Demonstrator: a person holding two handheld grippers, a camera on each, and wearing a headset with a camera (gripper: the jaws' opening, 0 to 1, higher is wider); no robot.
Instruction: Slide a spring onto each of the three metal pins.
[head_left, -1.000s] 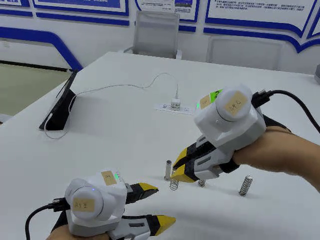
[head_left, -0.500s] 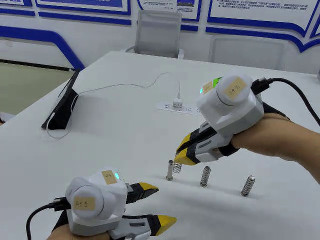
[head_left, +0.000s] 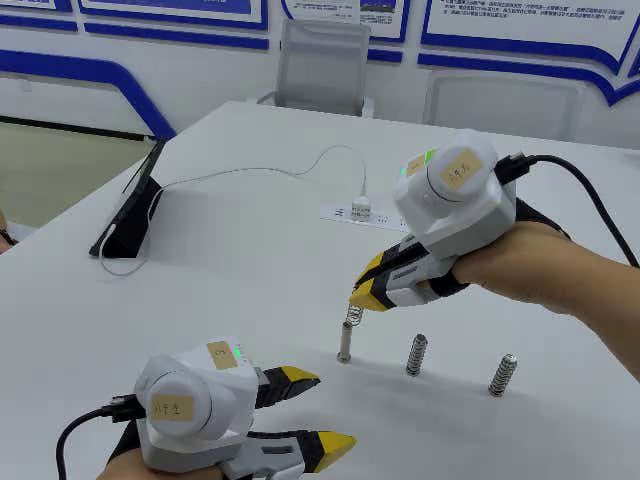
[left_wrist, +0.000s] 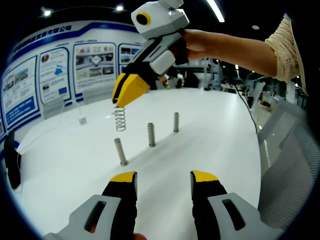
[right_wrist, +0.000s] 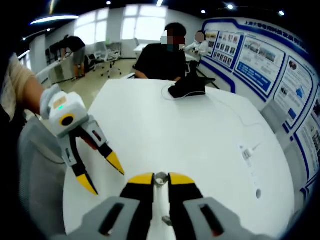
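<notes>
The right gripper (head_left: 362, 298) pinches the top of a spring (head_left: 353, 316) between its yellow tips, jaws pressed on the coil. The spring hangs down just above the bare pin (head_left: 344, 340). In the left gripper view a small gap shows between the coil's lower end and the pin top. The bare pin stands upright on the white table (head_left: 250, 250), first in a row. To its right stand the two sprung pins (head_left: 417, 354), each already wearing a spring, spaced apart from each other. The left gripper (head_left: 318, 410) sits low at the near edge of the table with its jaws spread wide and nothing between them, well apart from the row. Bare tabletop lies all around the pins. Farther back, a socket strip (head_left: 355, 212) lies flat with a thin cable (head_left: 250, 172) running to a tablet (head_left: 130, 205) propped close to the table's left edge. A chair (head_left: 320, 65) stands beyond the far edge.
</notes>
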